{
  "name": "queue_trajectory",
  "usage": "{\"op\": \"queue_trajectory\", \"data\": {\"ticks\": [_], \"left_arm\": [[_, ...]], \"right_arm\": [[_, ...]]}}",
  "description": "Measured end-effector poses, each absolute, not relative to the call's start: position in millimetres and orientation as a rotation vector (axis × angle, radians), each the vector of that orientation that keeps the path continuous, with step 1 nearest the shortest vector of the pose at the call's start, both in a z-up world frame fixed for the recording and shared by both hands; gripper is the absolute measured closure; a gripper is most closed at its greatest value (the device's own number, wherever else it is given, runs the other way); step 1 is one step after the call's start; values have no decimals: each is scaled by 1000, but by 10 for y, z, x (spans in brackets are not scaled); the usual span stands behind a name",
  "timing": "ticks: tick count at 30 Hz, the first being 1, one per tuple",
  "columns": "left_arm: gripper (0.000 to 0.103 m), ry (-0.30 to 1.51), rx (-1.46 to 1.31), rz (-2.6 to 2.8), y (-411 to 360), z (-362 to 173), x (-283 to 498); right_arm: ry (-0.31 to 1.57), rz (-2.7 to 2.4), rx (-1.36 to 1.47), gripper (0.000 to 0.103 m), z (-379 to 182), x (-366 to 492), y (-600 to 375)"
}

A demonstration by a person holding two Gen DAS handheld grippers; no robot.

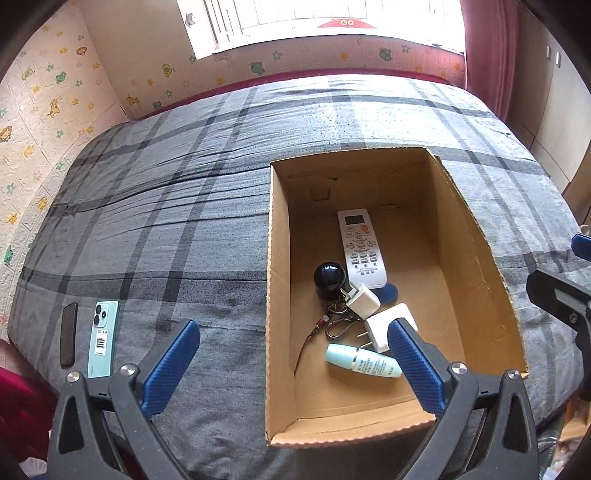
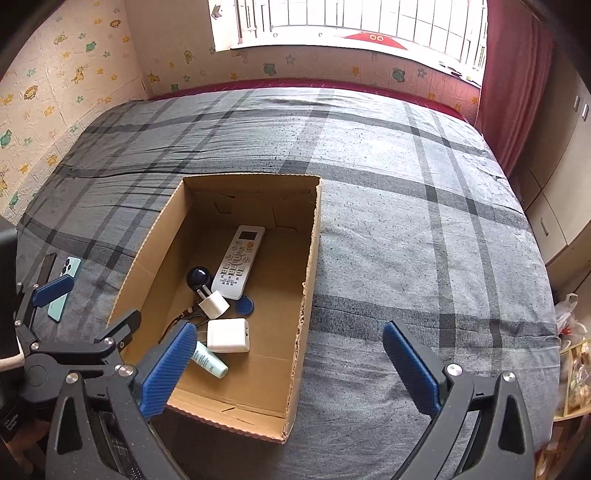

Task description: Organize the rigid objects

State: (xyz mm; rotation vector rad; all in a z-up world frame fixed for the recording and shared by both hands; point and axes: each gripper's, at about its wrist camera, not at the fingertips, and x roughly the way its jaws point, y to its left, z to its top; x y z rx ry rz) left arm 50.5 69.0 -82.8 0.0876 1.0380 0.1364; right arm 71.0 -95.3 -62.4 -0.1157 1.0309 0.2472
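Bright daylight from blown-out window (image 1: 317,14), sharp focus, fisheye-warped edges

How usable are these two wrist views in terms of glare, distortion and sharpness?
Left wrist view: the window is blown out white, the bed bows from fisheye distortion, and the cardboard box contents are sharp. Right wrist view: the same burnt-out window, curved edges, dark vignette corners, no motion blur.

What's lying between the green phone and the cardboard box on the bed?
Nothing but bare bedsheet between the phone and the box, clearest in the left wrist view.
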Motion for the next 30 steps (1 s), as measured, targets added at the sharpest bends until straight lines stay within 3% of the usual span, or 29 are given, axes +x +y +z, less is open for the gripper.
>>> {"op": "queue_trajectory", "data": {"ticks": [30], "left_arm": [[0, 932, 81, 80, 60, -352, -233]], "right_arm": [[952, 170, -70, 0, -343, -2, -1366]]}}
